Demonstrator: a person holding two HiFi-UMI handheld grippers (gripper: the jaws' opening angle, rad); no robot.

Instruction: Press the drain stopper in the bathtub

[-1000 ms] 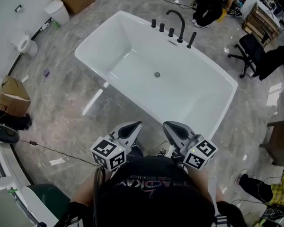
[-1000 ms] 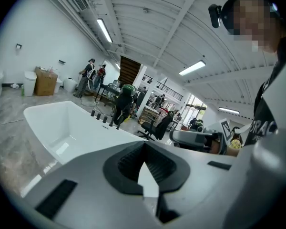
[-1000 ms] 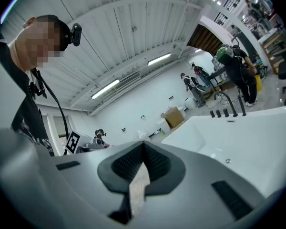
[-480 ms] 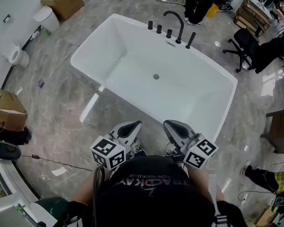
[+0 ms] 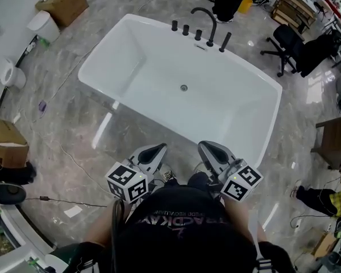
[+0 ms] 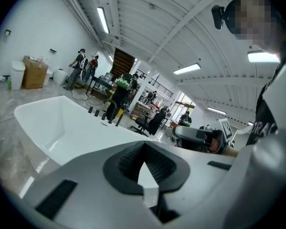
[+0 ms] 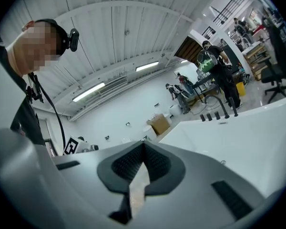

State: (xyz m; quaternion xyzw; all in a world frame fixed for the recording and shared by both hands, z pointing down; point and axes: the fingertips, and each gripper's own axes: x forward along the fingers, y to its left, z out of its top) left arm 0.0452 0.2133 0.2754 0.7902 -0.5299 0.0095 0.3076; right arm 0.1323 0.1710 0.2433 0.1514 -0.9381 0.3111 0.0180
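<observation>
A white freestanding bathtub (image 5: 131, 50) stands on the grey marble floor ahead of me. Its small round metal drain stopper (image 5: 183, 87) sits in the middle of the tub floor. A black curved faucet (image 5: 207, 17) and several black knobs line the far rim. My left gripper (image 5: 153, 151) and right gripper (image 5: 207, 148) are held side by side close to my chest, short of the tub's near rim and well away from the stopper. Both are shut on nothing. The left gripper (image 6: 144, 156) view shows the tub (image 6: 62, 128) from its side; the right gripper (image 7: 143, 161) view shows the tub's inside (image 7: 257, 137).
A black office chair (image 5: 284, 41) stands beyond the tub at the right. At the left are a cardboard box (image 5: 62, 1), a white bin (image 5: 42, 24) and a toilet (image 5: 8, 73). Cables trail over the floor. People stand in the background.
The head view has shifted so the tub sits a little more to the left and nearer. Both grippers keep their place by my chest, still shut.
</observation>
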